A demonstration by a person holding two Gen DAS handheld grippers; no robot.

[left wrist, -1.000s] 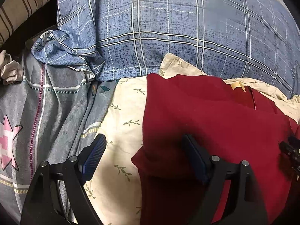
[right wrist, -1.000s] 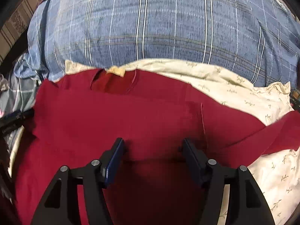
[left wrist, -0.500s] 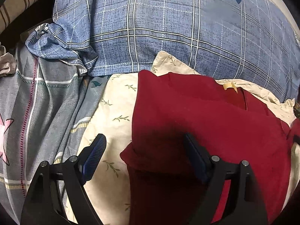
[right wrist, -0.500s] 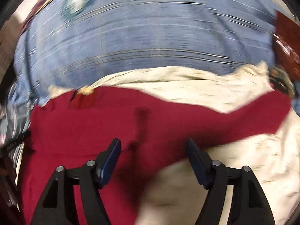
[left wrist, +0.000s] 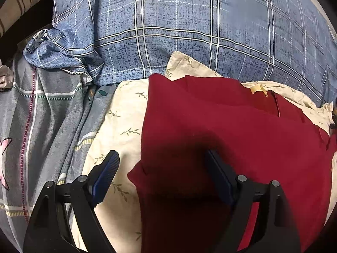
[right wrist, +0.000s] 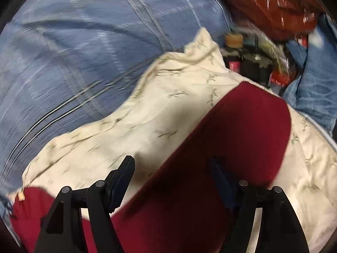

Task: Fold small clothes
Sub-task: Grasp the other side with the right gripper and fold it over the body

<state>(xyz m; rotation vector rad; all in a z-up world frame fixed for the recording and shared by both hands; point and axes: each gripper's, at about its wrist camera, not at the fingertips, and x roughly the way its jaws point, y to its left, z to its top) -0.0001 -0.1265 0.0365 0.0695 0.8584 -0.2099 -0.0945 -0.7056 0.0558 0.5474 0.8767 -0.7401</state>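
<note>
Left wrist view: I am holding the left gripper (left wrist: 160,175) over the near-left edge of the red garment (left wrist: 242,139), its fingers (left wrist: 107,168) standing wide apart and clamped on nothing; one finger is over the cream leaf-print cloth (left wrist: 122,124), the other over the red fabric. The garment is lying spread on that cream cloth on the bed, its neckline and tan label (left wrist: 258,88) at about 1 o'clock, with the blue plaid pillow (left wrist: 189,27) beyond at 12 o'clock and a grey patterned sheet (left wrist: 42,116) at 9 o'clock.

Right wrist view, blurred: I am sweeping the right gripper (right wrist: 171,179) toward the red sleeve (right wrist: 248,130), which is stretching out toward 1 o'clock across the cream cloth. Its fingers have just been closing, yet they are standing apart with a gap between them; one finger is over cream cloth, the other over red, and no fabric is pinched. Clutter and blue denim (right wrist: 311,92) are showing at 2 o'clock.

Step in hand, as I judge it: folding the right sleeve inward. To do it well, I am aiming to pinch the sleeve near its cuff, taking only the red layer and not the cream cloth beneath, while the left gripper is steadying the body so the fold line stays straight.
</note>
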